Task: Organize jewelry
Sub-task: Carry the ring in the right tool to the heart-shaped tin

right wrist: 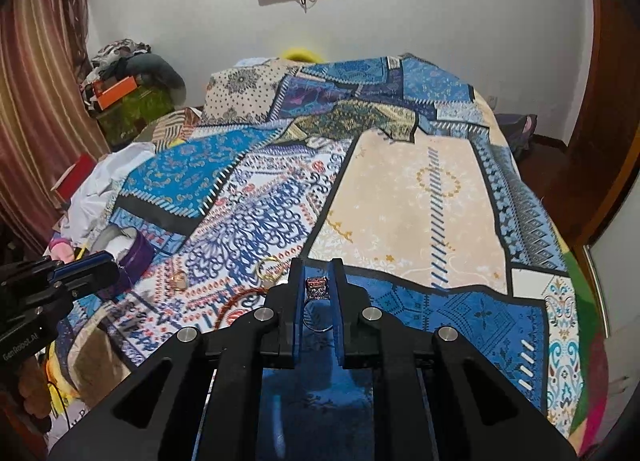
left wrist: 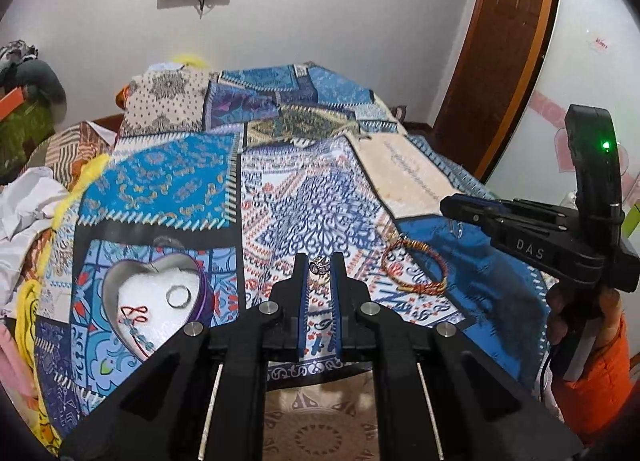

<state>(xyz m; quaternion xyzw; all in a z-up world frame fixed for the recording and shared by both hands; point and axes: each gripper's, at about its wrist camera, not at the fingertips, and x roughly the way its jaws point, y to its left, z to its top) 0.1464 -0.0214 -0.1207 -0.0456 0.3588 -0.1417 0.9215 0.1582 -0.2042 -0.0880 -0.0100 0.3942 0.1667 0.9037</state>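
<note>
Left gripper (left wrist: 320, 261) is pinched on a small silver ring (left wrist: 319, 265) right at the fingertips, held just above the patchwork bedspread (left wrist: 280, 197). Right gripper (right wrist: 317, 287) is likewise clamped, on a bigger ring with a red-and-dark ornate top (right wrist: 317, 288); its band hangs down between the pads. From the left wrist view the right gripper sits off to the side, over the blue patch, tips near the red-and-gold cord bracelet (left wrist: 412, 267).

Destination looks like the heart-shaped tin (left wrist: 156, 297), purple-sided, white padding inside, on the bedspread to the left of the left gripper. Already in it: one plain silver ring (left wrist: 178, 296) and a red cord piece with blue beads (left wrist: 136, 325) trailing over the lower rim. So, judging by that, two items are stowed.

Left to do, as far as visible: both gripped rings need to go into the tin. Loose on the cloth: the cord bracelet, a thin gold ring (right wrist: 269, 267) and a small rose-gold piece (right wrist: 178, 280), shape too blurred to tell, between the tin and the right gripper. Something small and clear near the right gripper's tip in the left view, can't tell what.

Rough call: under halfway. Two in, two in hand, at least three loose. Left ring is nearer the tin, probably goes first. Both grips are at the very tips, so a slip is possible.
</note>
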